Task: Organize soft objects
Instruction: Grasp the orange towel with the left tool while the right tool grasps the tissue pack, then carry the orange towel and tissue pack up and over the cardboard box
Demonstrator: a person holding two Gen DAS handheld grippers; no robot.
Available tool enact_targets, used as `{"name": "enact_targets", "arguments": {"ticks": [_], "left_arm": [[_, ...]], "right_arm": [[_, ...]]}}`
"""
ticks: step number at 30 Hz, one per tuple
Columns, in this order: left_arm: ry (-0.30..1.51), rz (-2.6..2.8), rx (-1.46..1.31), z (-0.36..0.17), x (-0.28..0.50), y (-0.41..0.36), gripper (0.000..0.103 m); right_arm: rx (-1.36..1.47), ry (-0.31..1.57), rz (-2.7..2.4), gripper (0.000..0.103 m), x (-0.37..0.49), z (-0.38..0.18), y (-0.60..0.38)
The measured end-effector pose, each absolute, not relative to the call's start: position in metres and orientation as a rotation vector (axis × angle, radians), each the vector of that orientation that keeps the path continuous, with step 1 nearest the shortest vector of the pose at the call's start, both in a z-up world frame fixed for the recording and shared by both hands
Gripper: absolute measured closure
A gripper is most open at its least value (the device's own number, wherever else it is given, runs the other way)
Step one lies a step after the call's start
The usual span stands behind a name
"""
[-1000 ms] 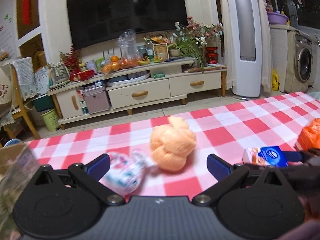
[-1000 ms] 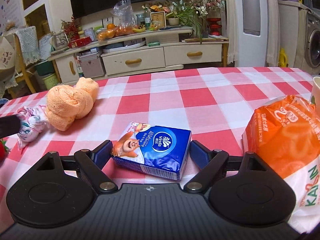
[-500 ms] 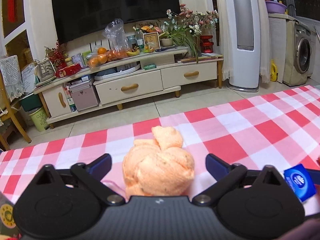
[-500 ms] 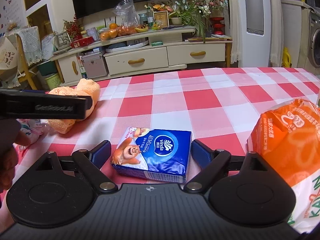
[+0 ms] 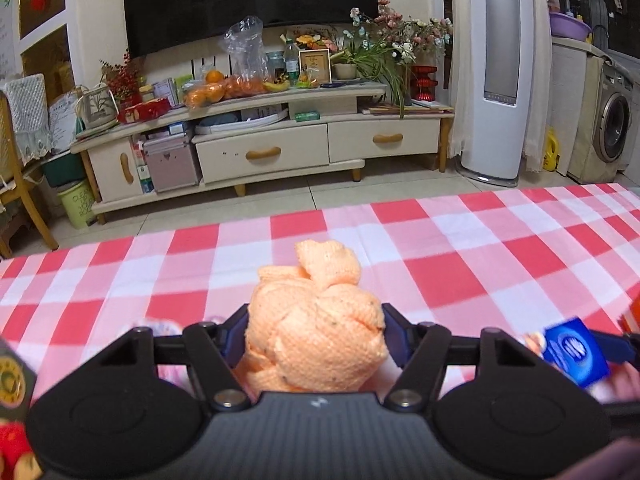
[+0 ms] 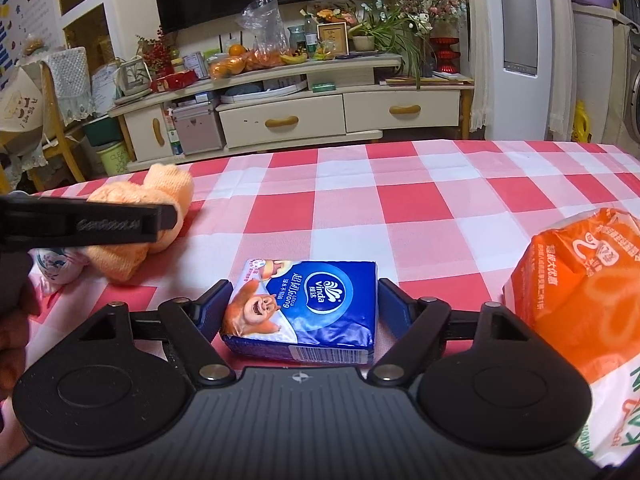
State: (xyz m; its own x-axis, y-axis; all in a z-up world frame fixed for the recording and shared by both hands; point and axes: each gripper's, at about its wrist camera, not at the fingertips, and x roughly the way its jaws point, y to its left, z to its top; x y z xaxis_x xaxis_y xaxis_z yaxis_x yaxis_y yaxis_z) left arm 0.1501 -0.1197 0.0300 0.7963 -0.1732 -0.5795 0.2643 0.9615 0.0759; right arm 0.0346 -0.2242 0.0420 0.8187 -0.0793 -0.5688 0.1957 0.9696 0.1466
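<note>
A knotted orange towel (image 5: 316,332) lies on the red-and-white checked tablecloth (image 5: 460,264). My left gripper (image 5: 314,332) is closing on it, and both blue pads touch its sides. The right wrist view shows the same towel (image 6: 168,184) behind the left gripper's black finger (image 6: 88,224). A blue Vinda tissue pack (image 6: 308,308) lies flat between the jaws of my right gripper (image 6: 304,304), which are closing, with a thin gap still at the right pad. The pack (image 5: 576,350) also shows at the right of the left wrist view.
A small floral cloth bundle (image 6: 56,264) lies beside the towel. A big orange tissue bag (image 6: 580,288) fills the table's right side. A dark printed package (image 5: 12,376) and something red (image 5: 12,452) sit at the left edge. Beyond the table stands a TV cabinet (image 5: 260,152).
My left gripper moved right from the floral bundle to the orange towel and narrowed its jaws onto it. The right gripper stayed put and narrowed slightly around the tissue pack.
</note>
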Motion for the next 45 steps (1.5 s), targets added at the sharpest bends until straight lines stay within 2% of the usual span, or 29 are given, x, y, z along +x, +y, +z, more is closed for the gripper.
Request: {"name": "enact_targets", "arguments": {"ticks": [23,31,45], "left_arm": [[0.73,-0.262,0.118,0.039,0.039,-0.069,0.037],[0.714,-0.24,0.084,0.043,0.028,-0.046,0.038],[0.585,-0.207,0.109,0.088,0.005,-0.012,0.038]], "right_arm": [[0.163,0.599,-0.148,0.008,0.005,0.041,-0.198],[0.131,0.597,-0.193,0.008,-0.015,0.042,-0.18],[0.157,0.604,-0.189,0.009,-0.04,0.057,-0.155]]}}
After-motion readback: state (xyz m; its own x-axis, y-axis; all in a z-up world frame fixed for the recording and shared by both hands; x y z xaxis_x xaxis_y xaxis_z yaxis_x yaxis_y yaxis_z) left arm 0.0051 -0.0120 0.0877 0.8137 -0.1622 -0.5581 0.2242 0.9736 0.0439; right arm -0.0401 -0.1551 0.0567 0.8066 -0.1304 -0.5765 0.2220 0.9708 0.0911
